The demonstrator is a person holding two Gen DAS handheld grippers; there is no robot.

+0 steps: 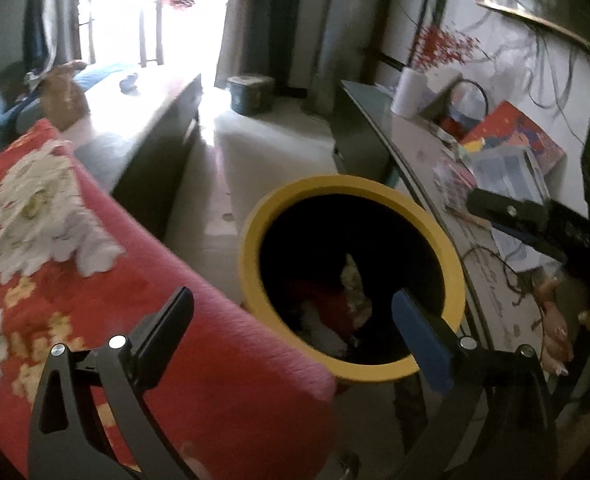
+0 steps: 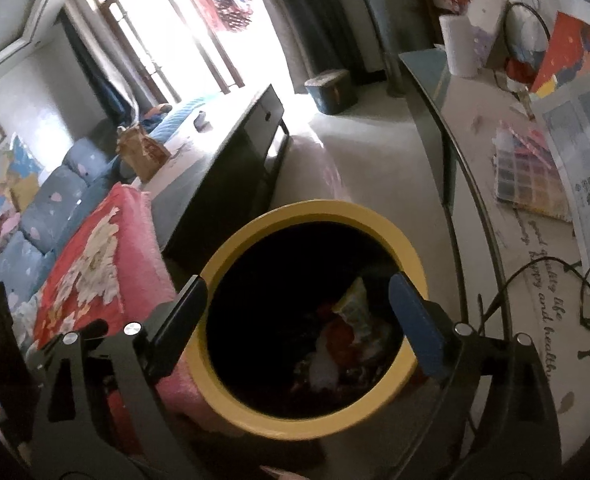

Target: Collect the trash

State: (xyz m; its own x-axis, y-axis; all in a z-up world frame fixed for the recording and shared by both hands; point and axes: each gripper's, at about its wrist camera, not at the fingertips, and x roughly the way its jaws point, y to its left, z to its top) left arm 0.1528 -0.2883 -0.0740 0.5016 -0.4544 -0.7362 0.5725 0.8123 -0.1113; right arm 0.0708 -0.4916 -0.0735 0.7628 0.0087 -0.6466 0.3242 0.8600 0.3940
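Yellow-rimmed trash bin (image 1: 251, 240): round, dark inside, standing on the pale floor (image 1: 271, 140) between a red floral blanket (image 1: 95, 240) and a glass tabletop (image 1: 419, 148). Contents: crumpled wrappers and scraps (image 2: 347, 320), red, white and pale yellow, lying at the bottom.

Left gripper (image 1: 295, 336): above the bin's near rim, jaws released and spread wide, nothing between them.

Right gripper (image 2: 297, 320): directly over the bin's mouth, jaws likewise parted and empty; also seen from the left wrist view as a dark bar over the tabletop. A hand (image 1: 555, 336) shows at the right edge of the left wrist view.

Tabletop, right side: roll of white paper (image 2: 461, 44), red printed book (image 1: 523, 136), colour-swatch card (image 2: 531, 176), printed sheets (image 2: 587, 152), loose black cables (image 2: 543, 284). Script lettering is printed on the surface.

Room: bright window (image 2: 183, 40) with curtains at the far end; low dark cabinet (image 2: 239, 152) along the left; blue-grey patterned sofa (image 2: 43, 216) beyond the blanket; brown paper bag (image 2: 143, 152) on the cabinet top; small lidded container (image 2: 331, 88) on the floor near the window; red hanging ornament (image 2: 231, 4) in the window.
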